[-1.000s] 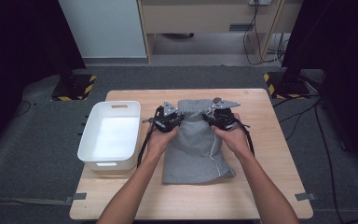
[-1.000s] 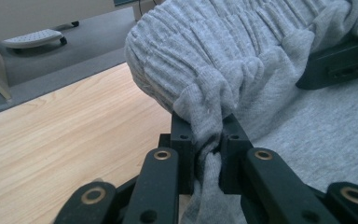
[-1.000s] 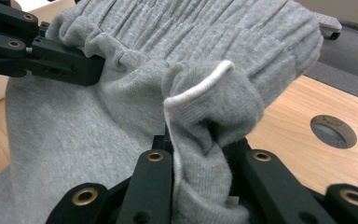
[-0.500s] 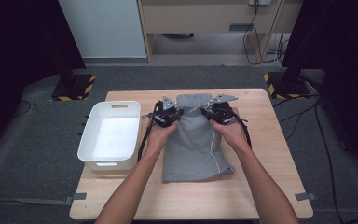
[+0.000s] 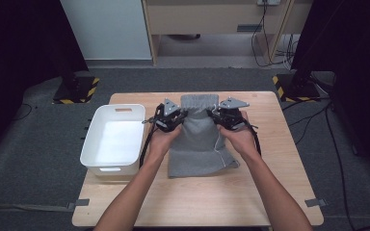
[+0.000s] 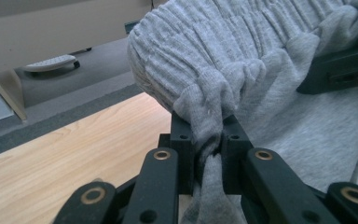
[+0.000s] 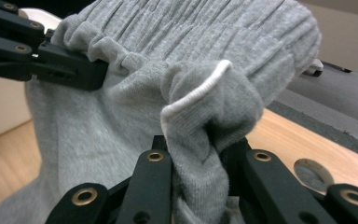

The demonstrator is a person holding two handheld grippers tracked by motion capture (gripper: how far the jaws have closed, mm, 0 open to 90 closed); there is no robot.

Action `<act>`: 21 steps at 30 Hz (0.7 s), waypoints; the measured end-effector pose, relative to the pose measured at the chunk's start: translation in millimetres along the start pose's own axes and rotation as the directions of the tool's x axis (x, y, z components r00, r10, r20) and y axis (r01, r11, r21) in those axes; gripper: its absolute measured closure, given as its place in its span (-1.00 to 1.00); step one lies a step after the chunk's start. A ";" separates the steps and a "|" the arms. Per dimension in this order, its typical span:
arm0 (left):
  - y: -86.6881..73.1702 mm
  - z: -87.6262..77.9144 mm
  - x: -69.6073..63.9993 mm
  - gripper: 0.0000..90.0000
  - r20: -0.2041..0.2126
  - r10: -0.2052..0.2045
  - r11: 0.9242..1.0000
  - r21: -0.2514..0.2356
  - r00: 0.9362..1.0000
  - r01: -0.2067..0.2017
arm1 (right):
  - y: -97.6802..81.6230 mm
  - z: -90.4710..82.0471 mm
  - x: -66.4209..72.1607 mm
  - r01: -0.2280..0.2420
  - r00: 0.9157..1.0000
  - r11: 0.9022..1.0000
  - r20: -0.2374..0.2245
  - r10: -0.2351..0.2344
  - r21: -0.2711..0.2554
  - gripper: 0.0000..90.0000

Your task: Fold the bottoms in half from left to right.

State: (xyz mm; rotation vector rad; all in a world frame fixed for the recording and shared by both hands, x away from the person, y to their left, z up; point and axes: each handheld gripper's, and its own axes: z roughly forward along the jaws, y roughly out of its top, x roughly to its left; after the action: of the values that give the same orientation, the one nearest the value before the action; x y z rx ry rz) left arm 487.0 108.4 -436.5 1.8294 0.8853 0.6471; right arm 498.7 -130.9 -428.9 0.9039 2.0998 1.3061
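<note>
Grey knit garment lay flat near the middle of the wooden table, ribbed waistband at the far end, lower part spread toward the person. Left gripper was clamped on a bunched fold of the waistband's left edge; seen close in the left gripper view, cloth squeezed between both jaws, pads pressed together on it. Right gripper was likewise pinching the waistband's right edge, fabric with the white drawcord gathered in the jaws. Waistband lifted slightly off the board between the two grips, rest of the garment resting on the table. Held at both corners probably to keep the band level and taut for a fold or a lift. White bin stood just left of the garment, apart from it, open side up — likely the destination, judged from placement alone.
</note>
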 end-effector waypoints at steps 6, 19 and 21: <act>-8.5 -4.5 -5.1 0.77 0.007 0.006 1.000 0.003 1.000 -0.006 | -12.0 -7.7 8.5 0.004 1.000 1.000 -0.016 -0.004 -0.010 0.74; -27.8 -15.2 -12.3 0.75 0.037 -0.005 1.000 0.025 0.999 0.004 | -22.5 -17.2 19.8 0.030 0.998 0.999 -0.060 -0.028 0.027 0.73; -30.5 -16.8 -13.5 0.75 0.040 -0.009 1.000 0.025 0.999 0.008 | -23.6 -18.6 21.8 0.029 0.997 0.999 -0.066 -0.027 0.039 0.73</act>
State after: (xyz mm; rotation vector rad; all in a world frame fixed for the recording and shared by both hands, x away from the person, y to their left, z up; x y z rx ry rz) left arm 457.5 114.7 -458.6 1.8536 0.8776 0.5941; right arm 464.9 -132.6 -444.2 0.8554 2.1882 1.3006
